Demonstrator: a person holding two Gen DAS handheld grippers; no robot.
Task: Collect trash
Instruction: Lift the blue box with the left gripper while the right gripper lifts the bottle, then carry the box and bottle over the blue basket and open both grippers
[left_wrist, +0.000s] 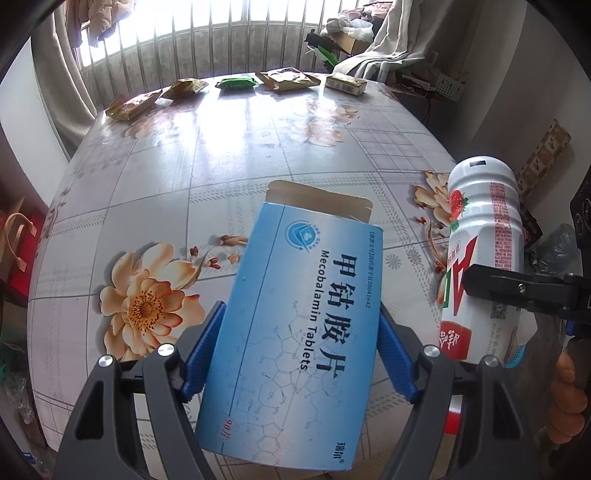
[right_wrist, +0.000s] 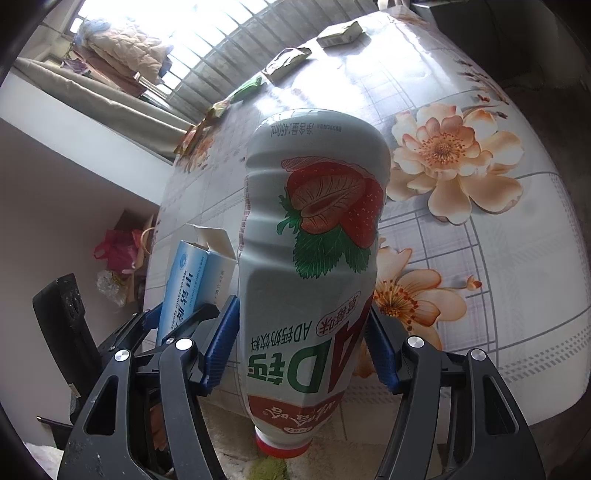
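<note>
Floral oilcloth covers the table (left_wrist: 229, 155), w/ a barred window behind it and curtains either side. I've got both tools loaded and lifted over the near edge.

My left gripper (left_wrist: 301, 350) is clamped on the blue medicine box (left_wrist: 295, 325), blue pads pressing its two long sides. Box is printed "Mecobalamin Tablets", top flap open and pointing away from me, body tilted slightly right. It's clear of the table surface as far as I can tell.

My right gripper (right_wrist: 301, 347) is closed on the white yogurt-drink bottle (right_wrist: 314, 240), strawberry pic on the label, red cap toward the camera and base pointing out over the table, so it's held upside down relative to the print. Pads grip the lower label zone near the green lettering. In the left wrist view the same bottle (left_wrist: 480, 266) sits just right of the box, near but not touching.

Far edge of the table, by the window: a row of 5 items well apart from my tools — two brown snack wrappers (left_wrist: 155, 99) at left, a green packet (left_wrist: 236, 82) mid, another brown wrapper (left_wrist: 288, 79), then a small pale carton (left_wrist: 345, 84) at right. All lie flat.

Off-table left: red bags on the floor (left_wrist: 18, 251).
</note>
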